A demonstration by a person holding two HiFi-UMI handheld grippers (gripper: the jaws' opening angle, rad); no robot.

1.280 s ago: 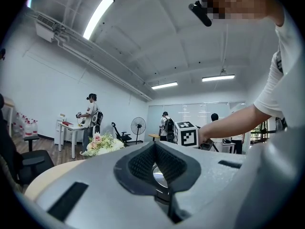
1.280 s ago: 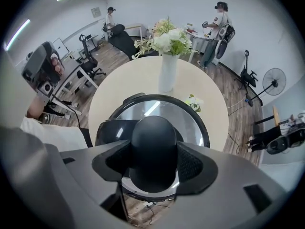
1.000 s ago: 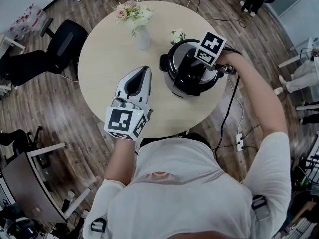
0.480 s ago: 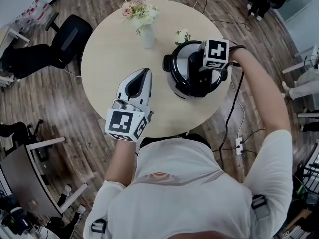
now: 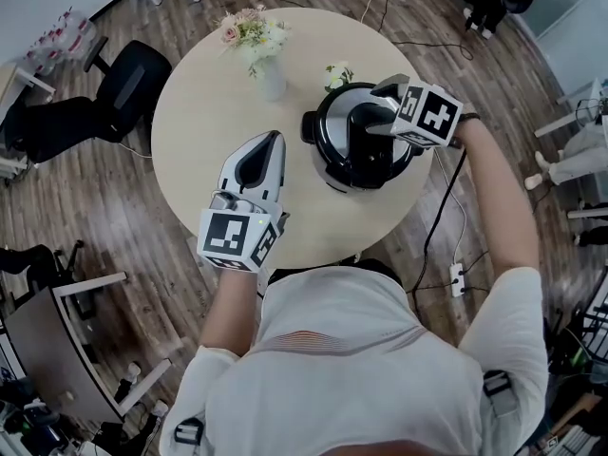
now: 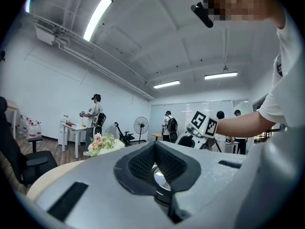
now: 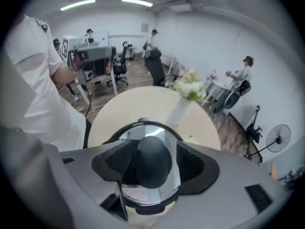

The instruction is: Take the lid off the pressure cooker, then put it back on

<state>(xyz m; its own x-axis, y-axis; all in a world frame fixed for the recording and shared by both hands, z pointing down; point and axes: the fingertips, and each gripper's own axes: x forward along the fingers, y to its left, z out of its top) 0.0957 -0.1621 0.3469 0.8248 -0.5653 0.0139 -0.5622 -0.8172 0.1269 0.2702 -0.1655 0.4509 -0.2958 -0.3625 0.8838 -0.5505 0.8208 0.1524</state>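
Observation:
The black and steel pressure cooker (image 5: 342, 174) stands on the right half of the round table (image 5: 209, 93). My right gripper (image 5: 378, 112) reaches down onto it from the right. In the right gripper view my right gripper (image 7: 152, 161) is shut on the lid's black handle (image 7: 152, 159), with a pad on each side and the shiny lid (image 7: 143, 128) beneath. Whether the lid is clear of the pot I cannot tell. My left gripper (image 5: 277, 136) lies level over the table left of the cooker, shut and empty; in its own view my left gripper (image 6: 157, 168) faces the cooker.
A white vase of flowers (image 5: 256, 41) stands at the table's far side, and a small flower pot (image 5: 335, 72) sits just behind the cooker. A black cable (image 5: 437, 207) hangs off the table's right edge to a power strip (image 5: 457, 272). An office chair (image 5: 128, 79) stands to the left.
My right gripper has rolled and risen on the handle, and its marker cube has swung from above the cooker to its right side. My left gripper has stayed in place.

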